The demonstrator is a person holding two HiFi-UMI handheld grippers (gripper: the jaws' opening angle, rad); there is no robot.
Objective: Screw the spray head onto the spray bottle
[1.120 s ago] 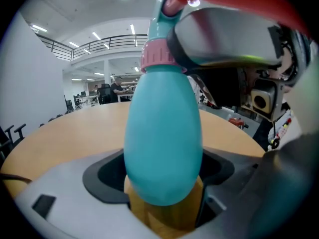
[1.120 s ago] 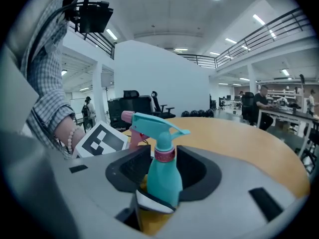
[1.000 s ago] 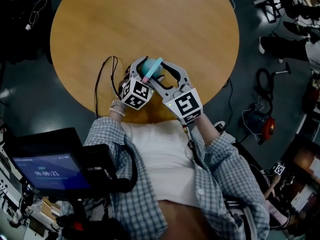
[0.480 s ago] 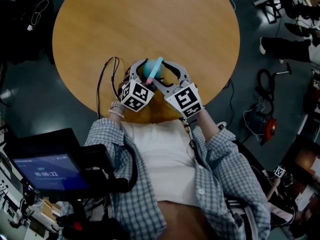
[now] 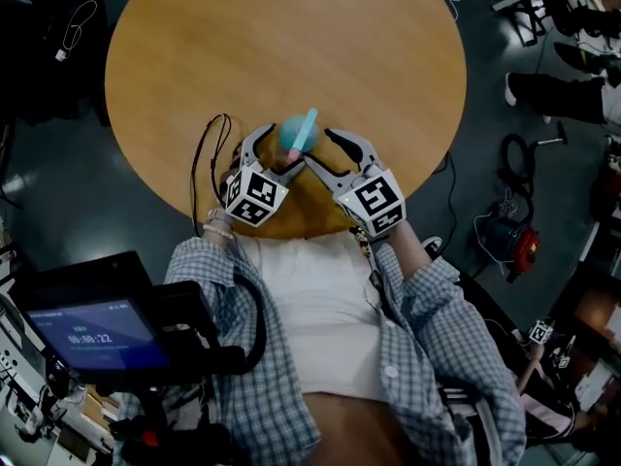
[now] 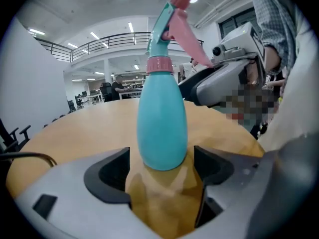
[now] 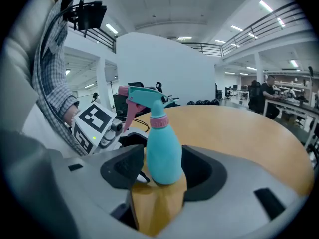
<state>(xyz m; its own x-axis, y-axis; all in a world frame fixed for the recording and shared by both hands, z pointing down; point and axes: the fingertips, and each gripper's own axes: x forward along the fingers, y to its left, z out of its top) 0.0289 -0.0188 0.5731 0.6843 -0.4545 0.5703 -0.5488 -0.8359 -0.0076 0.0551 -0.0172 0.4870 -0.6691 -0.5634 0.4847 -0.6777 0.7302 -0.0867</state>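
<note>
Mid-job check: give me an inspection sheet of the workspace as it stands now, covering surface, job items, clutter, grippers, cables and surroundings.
Surface: round wooden table.
Job's things: teal spray bottle stands upright on the table. The spray head sits on its neck at the pink collar; how tight it is cannot be told.
Clutter: nothing seen.
Grippers: left gripper open, fingers either side of the bottle's base, not pressing. Right gripper open, its jaws have just been opening; the bottle stands between them with gaps on both sides.
Cables: black cable looped on the table beside the left gripper.
Surroundings: dark floor with a red-and-blue device; a screen at lower left.
</note>
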